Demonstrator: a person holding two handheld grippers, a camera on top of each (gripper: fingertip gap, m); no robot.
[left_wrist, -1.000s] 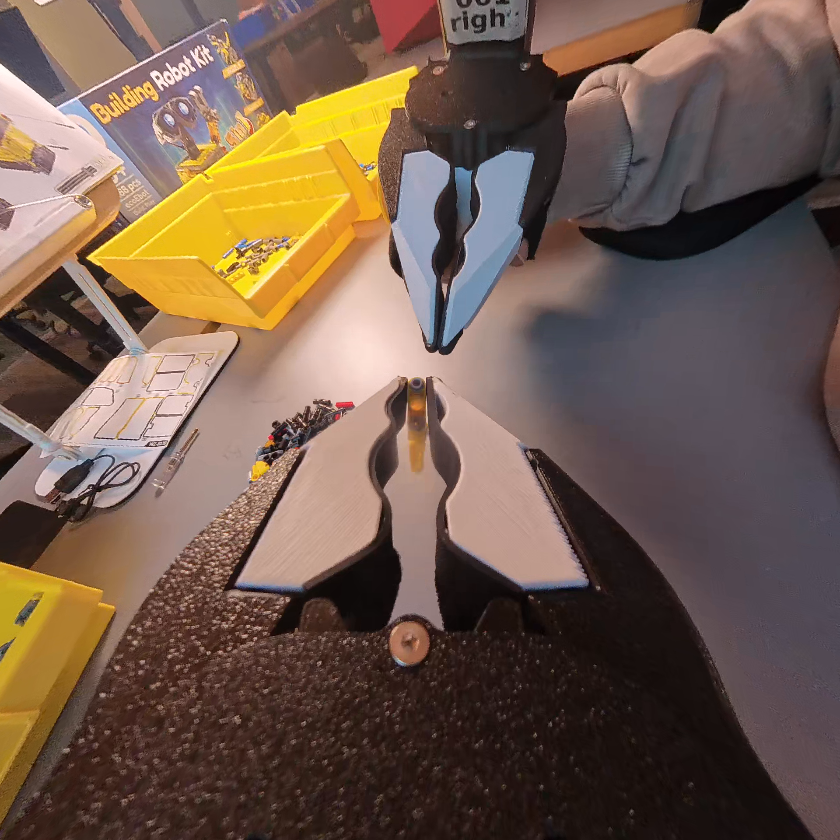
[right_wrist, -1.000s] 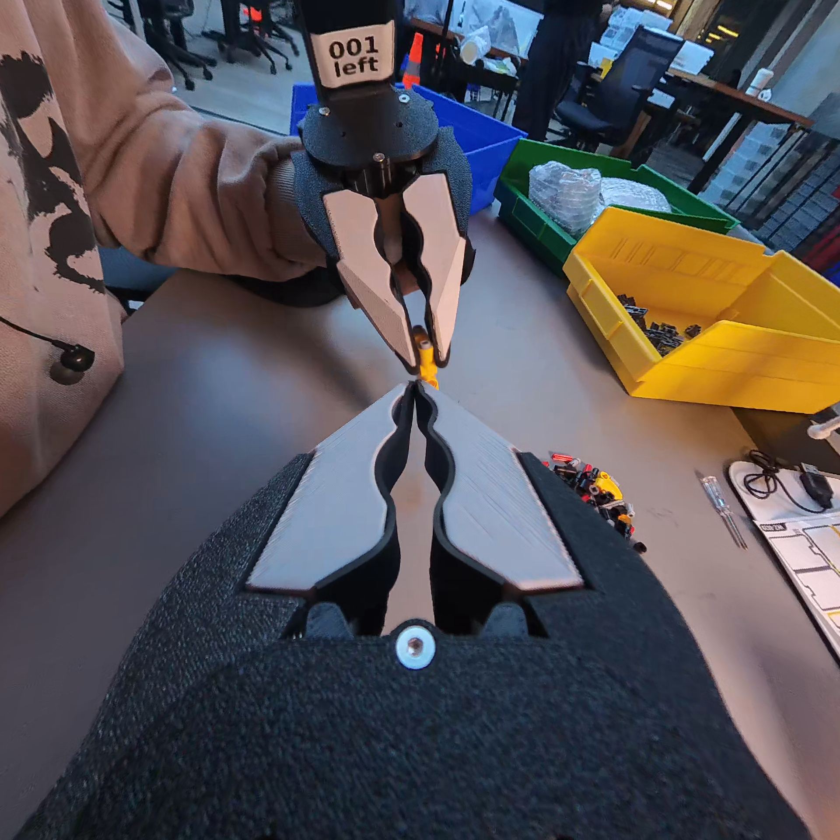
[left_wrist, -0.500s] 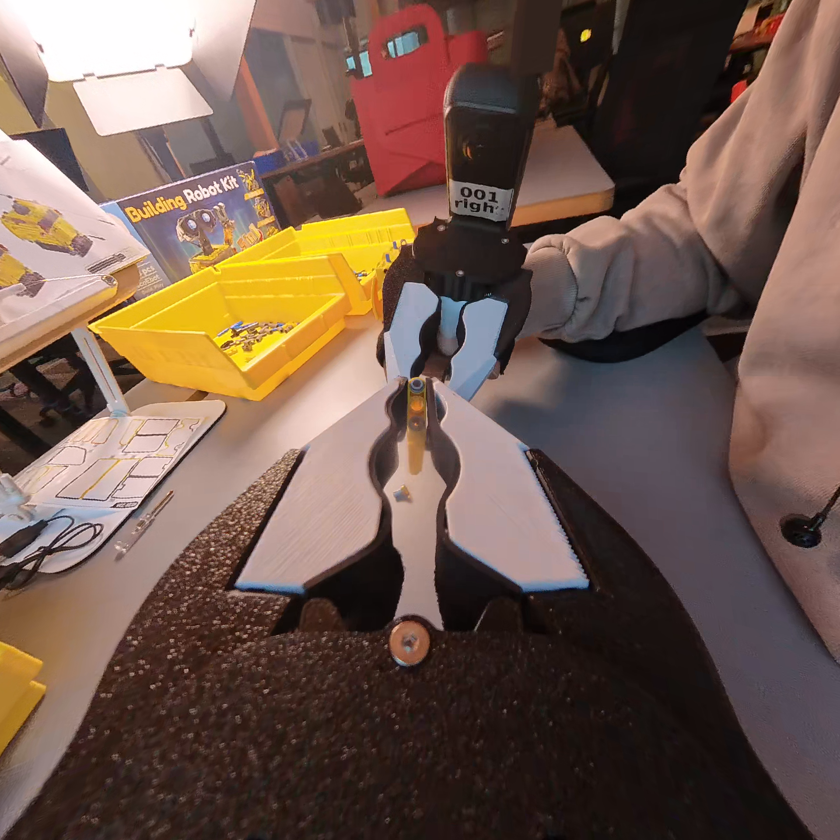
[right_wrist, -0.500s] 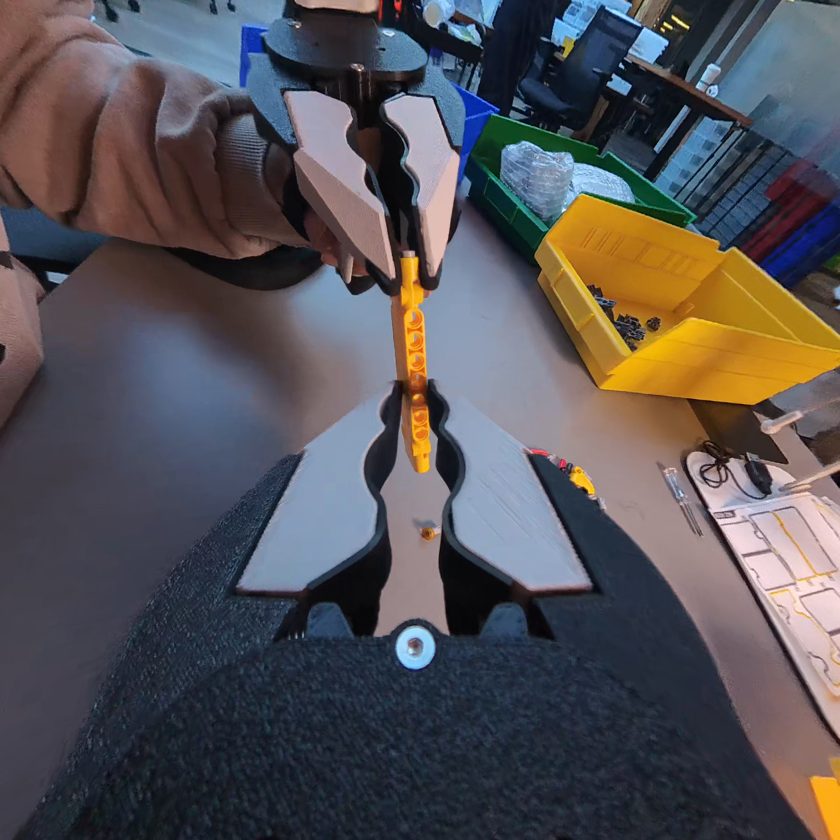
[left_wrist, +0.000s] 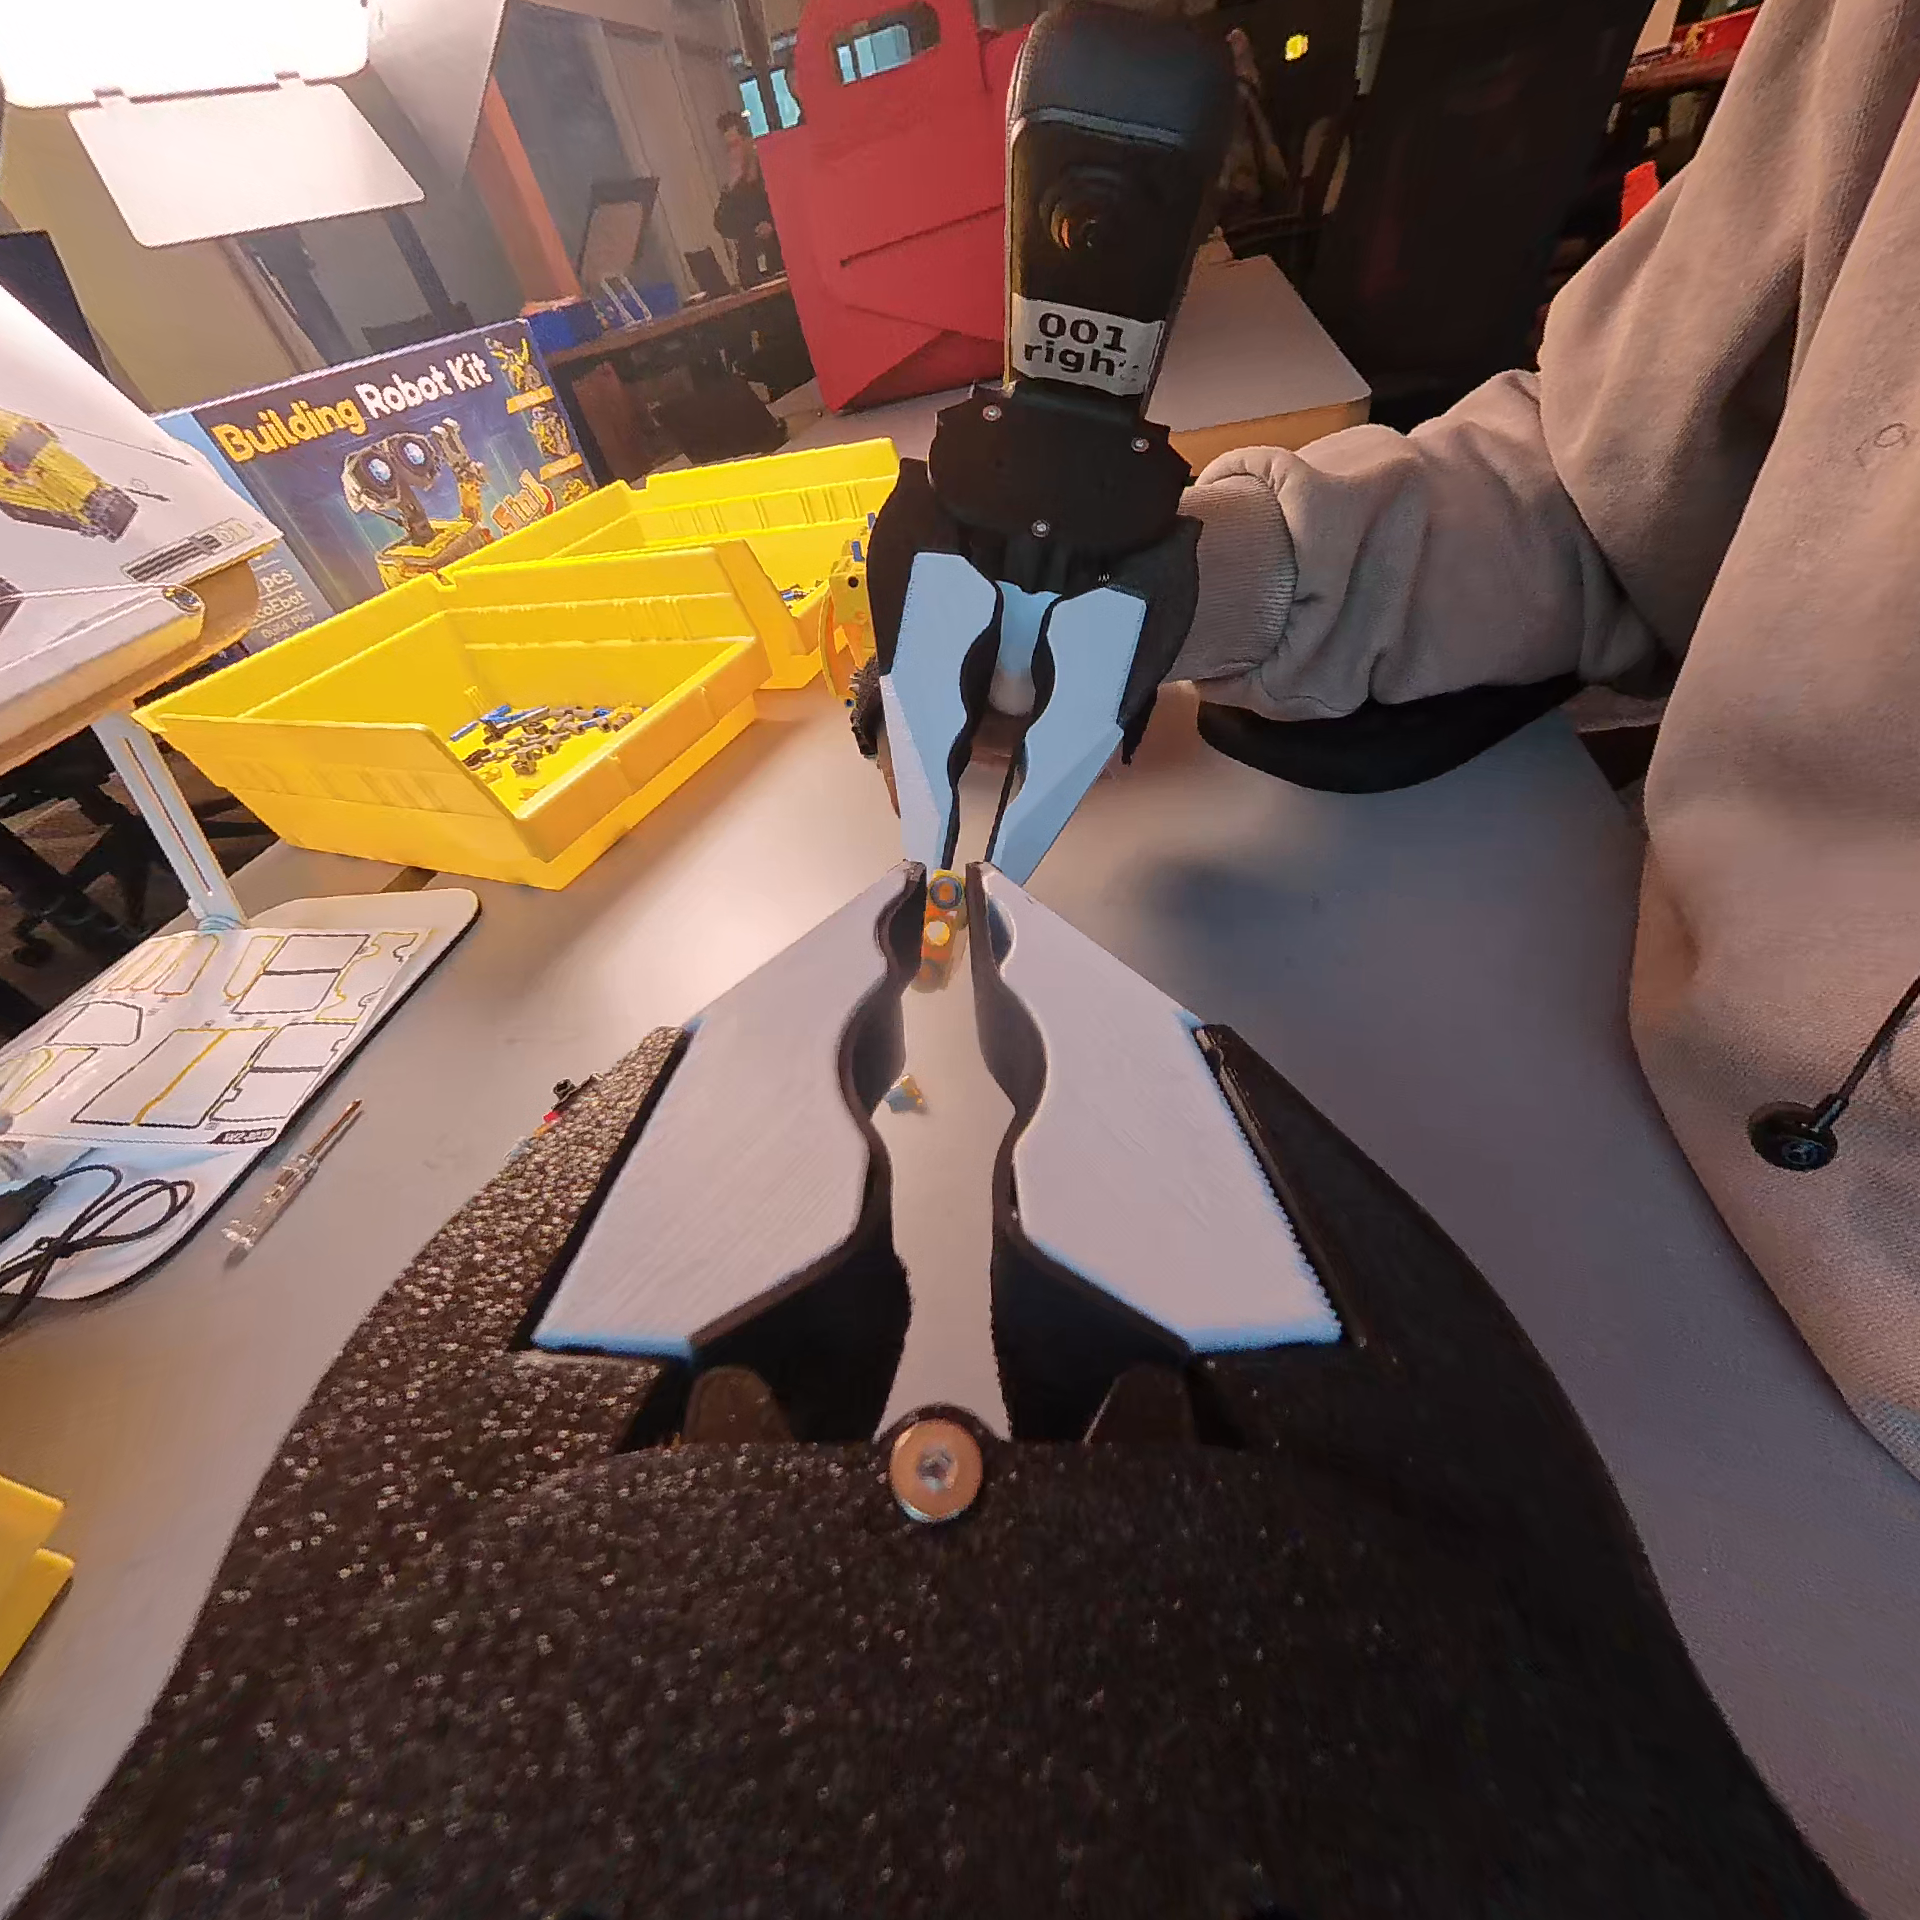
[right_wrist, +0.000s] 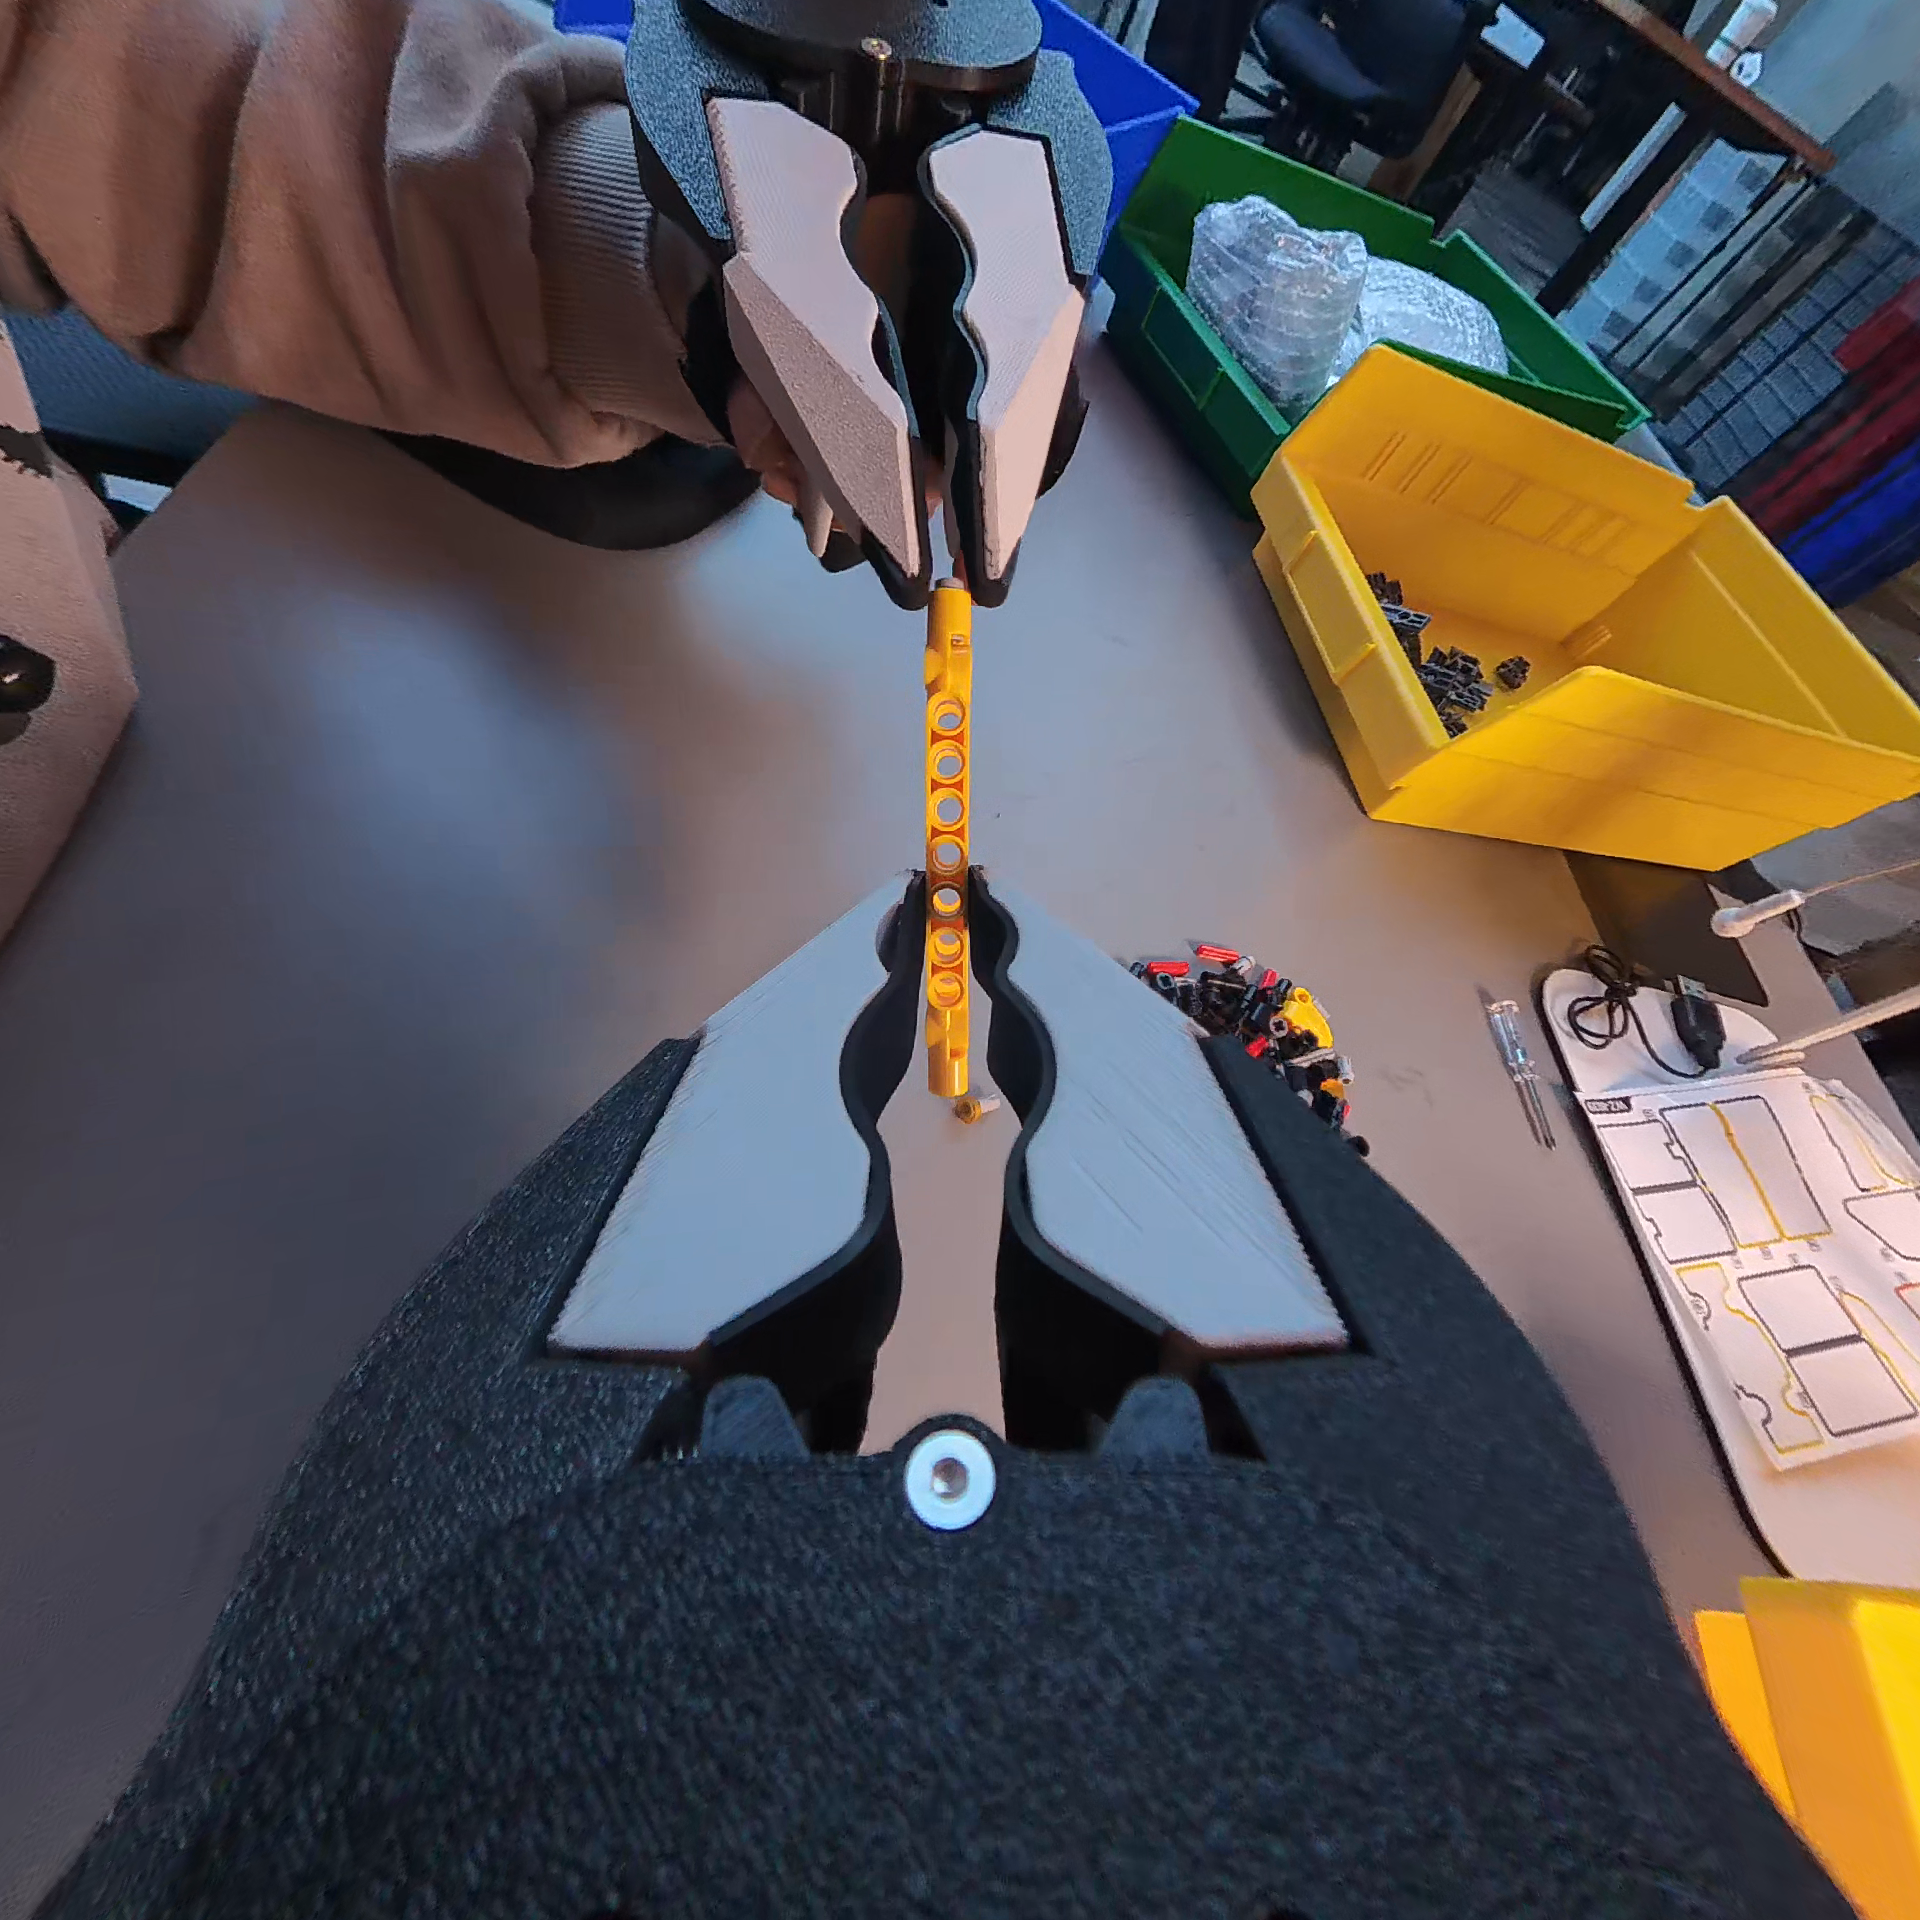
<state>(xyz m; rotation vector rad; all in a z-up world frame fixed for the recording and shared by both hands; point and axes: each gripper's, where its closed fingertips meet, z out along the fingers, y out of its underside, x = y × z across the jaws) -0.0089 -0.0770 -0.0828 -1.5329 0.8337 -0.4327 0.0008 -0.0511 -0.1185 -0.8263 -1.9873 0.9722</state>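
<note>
Grip check, both tools. Left gripper (right_wrist: 948, 592): my fingers are pinched together on the far end of the yellow beam (right_wrist: 948, 790), only the very tip of it caught. Right gripper (right_wrist: 945, 883): my fingers are closed on the same beam lower down, both inner faces looking to touch its narrow edges, with the near end poking back into the hollow between them. The beam is held off the table (right_wrist: 468, 831), stretched tip to tip between the two tools, with its row of holes facing the right wrist camera. From the left wrist view I see it almost end-on.

Below: one small loose pin (right_wrist: 971, 1110) lies on the table under the beam's near end, touching nothing. A pile of small parts (right_wrist: 1257, 1023) sits just right of my right fingers. Screwdriver (right_wrist: 1517, 1060) and sticker sheet (right_wrist: 1766, 1247) are farther right; the yellow bin (right_wrist: 1558, 644) and green bin (right_wrist: 1174, 270) are well apart from the beam.

Handling note, my judgement: the left hold is shallow, so any twist could flick the beam out. Both tools should stay in one line with the beam and keep even pressure, without pulling apart.
</note>
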